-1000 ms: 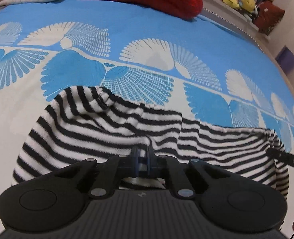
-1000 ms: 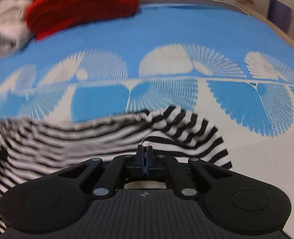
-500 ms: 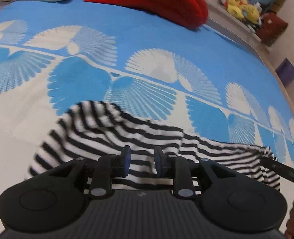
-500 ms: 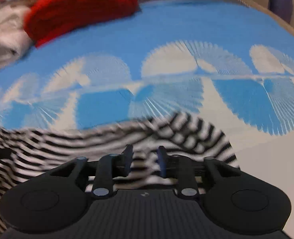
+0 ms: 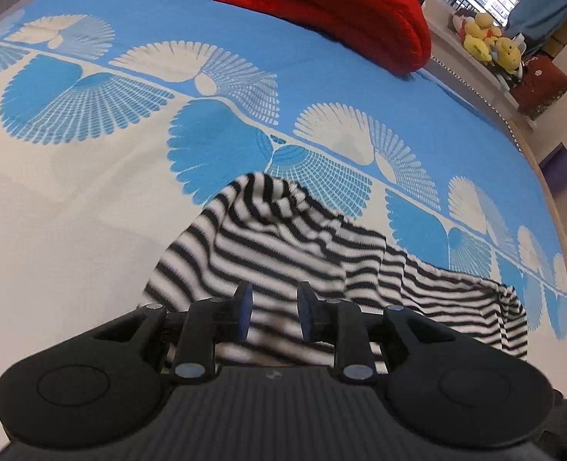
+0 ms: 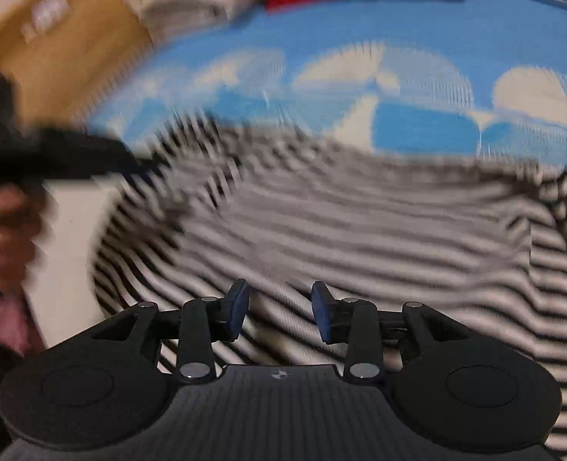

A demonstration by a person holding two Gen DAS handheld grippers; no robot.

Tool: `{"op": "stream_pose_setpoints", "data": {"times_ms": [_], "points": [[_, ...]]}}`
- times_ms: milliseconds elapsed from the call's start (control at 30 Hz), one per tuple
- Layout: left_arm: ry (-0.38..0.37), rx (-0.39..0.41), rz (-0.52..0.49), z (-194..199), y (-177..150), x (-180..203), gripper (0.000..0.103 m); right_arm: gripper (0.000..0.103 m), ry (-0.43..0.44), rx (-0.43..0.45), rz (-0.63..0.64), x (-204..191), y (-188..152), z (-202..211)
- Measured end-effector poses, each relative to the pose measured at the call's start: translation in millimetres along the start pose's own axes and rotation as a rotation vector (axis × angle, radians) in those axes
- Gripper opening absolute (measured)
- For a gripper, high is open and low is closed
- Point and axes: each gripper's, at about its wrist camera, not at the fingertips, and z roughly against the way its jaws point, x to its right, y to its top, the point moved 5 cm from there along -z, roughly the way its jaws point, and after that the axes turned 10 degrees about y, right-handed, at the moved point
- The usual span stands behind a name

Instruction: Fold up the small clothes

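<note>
One second ago both hand-held grippers were closed on the striped cloth, and half a second ago their jaws had begun to part; now both stand open with nothing between them, and the right one has swung to the left, so its picture is blurred. In the left wrist view, the left hand-held gripper point(image 5: 271, 309) hovers over the near edge of the striped garment point(image 5: 321, 253), which lies on the bed cover point(image 5: 72, 199) directly ahead of the jaws and stretches away to the right, its long axis running from left to right; one end is bunched into a small peak. A red blanket point(image 5: 333, 11) and some plush toys point(image 5: 491, 40) lie well apart, at the far side. In the right wrist view, the right hand-held gripper point(image 6: 279, 311) is also open, and the striped garment point(image 6: 360, 238) fills the space ahead and to the right of it, while the left hand-held gripper point(image 6: 64, 157) appears at the cloth's left end. I judge one fold is laid down, and the next grasp needs the two short ends; each gripper seems nearest to its own end.
</note>
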Motion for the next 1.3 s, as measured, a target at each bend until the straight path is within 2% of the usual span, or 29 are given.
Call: {"op": "stream_pose_setpoints", "data": {"times_ms": [67,100,267,333,400,467,500,600,700,867,967,1200,1300], "points": [[-0.004,-0.003,0.010,7.1,-7.2,-6.2,0.028,0.038,-0.145,-0.059,0.038,4.1,-10.5,-12.8],[-0.008,-0.006,0.016,10.7,-10.8,-9.9,0.028,0.039,-0.188,-0.058,0.041,4.7,-12.0,-12.4],[-0.037,-0.042,0.074,24.1,-32.5,-33.3,0.028,0.044,-0.178,0.091,-0.013,-8.3,-3.5,23.1],[-0.043,-0.072,0.106,24.6,-42.2,-44.6,0.028,0.047,-0.201,0.057,-0.062,0.6,-12.0,21.7],[-0.050,-0.114,0.158,23.2,-53.4,-57.7,0.028,0.047,-0.284,-0.018,-0.085,16.7,-23.7,12.1],[-0.051,-0.159,0.223,20.8,-64.7,-71.6,0.037,0.047,-0.355,-0.027,-0.088,22.8,-30.8,14.5],[-0.050,-0.187,0.265,18.8,-70.8,-79.2,0.043,0.047,-0.374,0.003,-0.099,21.6,-29.2,21.9],[-0.073,-0.253,0.378,13.3,-85.6,-95.8,0.049,0.050,-0.425,0.158,-0.108,12.3,-20.0,50.8],[-0.065,-0.298,0.468,8.9,-98.8,-105.4,0.052,0.051,-0.462,0.247,-0.153,15.0,-17.4,72.7],[-0.018,-0.348,0.547,2.7,-117.7,-108.0,0.054,0.051,-0.417,0.314,-0.372,41.5,-27.3,92.0],[-0.036,-0.357,0.619,-6.1,-126.9,-107.3,0.054,0.051,-0.411,0.331,-0.439,52.6,-32.3,98.7],[-0.046,-0.263,0.691,-15.2,-130.9,-108.8,0.054,0.051,-0.406,0.386,-0.472,55.5,-31.4,116.3],[-0.021,-0.222,0.700,-11.5,-132.2,-104.4,0.054,0.051,-0.408,0.398,-0.489,60.3,-30.9,121.2]]}}
